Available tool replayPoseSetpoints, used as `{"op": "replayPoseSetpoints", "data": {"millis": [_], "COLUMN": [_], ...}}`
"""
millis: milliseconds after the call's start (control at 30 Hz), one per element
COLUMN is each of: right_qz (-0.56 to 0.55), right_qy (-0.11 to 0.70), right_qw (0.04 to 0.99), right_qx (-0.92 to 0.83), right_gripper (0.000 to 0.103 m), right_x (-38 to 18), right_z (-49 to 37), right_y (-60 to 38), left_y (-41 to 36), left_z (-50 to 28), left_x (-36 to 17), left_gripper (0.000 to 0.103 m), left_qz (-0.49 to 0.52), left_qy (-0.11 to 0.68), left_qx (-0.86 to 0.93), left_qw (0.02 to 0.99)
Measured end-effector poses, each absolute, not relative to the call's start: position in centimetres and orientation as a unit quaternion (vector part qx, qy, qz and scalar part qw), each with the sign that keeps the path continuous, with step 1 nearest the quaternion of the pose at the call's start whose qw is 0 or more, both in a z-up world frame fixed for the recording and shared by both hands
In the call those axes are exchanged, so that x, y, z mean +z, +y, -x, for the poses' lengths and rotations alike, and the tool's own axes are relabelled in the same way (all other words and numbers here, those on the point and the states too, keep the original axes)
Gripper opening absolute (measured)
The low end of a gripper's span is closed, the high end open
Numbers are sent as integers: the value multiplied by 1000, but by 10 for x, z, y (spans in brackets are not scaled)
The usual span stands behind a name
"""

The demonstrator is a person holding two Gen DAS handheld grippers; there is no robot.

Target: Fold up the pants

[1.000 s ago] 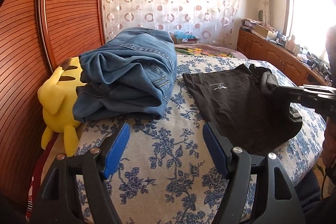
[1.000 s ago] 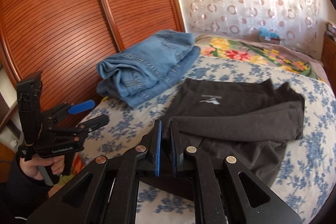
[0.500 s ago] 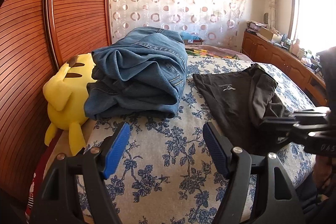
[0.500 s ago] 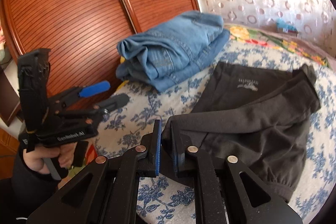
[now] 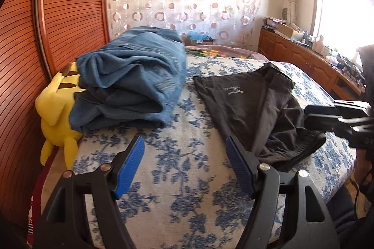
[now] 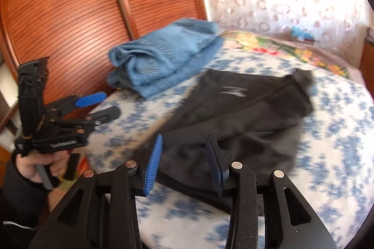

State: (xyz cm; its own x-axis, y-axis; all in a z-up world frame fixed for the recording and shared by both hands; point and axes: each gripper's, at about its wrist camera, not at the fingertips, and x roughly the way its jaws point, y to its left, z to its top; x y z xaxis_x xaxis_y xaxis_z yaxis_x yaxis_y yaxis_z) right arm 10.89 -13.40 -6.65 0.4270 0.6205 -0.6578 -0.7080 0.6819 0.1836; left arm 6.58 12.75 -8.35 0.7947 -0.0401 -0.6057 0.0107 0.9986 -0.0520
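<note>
Dark grey pants lie folded over on the blue-flowered bedspread, with a small white logo facing up; they also show in the right wrist view. My left gripper is open and empty, over the bedspread to the left of the pants' near edge. My right gripper is open just above the near edge of the pants, holding nothing. It appears from the side in the left wrist view. My left gripper shows at the left of the right wrist view.
Folded blue jeans lie at the bed's left side, against a yellow plush toy. A wooden slatted wardrobe stands left of the bed. A wooden counter with clutter runs under the window on the right.
My right gripper has opened and let go of the pants' edge, which now lies on the bed. My left gripper has stayed open and shifted slightly.
</note>
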Motion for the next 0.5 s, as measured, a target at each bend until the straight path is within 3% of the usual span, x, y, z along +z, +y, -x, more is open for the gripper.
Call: {"op": "replayPoseSetpoints", "data": {"millis": [500], "right_qz": [72], "right_qy": [371], "right_qw": [893], "right_qx": [243], "right_gripper": [39], "right_x": [-100], "right_z": [-151], "right_y": [-228], "left_y": [81], "left_z": [-107], "left_x": [-79], "left_gripper": [72], "left_qz": [4], "left_qy": [340], "left_qx": [-84], "left_qw": [937]}}
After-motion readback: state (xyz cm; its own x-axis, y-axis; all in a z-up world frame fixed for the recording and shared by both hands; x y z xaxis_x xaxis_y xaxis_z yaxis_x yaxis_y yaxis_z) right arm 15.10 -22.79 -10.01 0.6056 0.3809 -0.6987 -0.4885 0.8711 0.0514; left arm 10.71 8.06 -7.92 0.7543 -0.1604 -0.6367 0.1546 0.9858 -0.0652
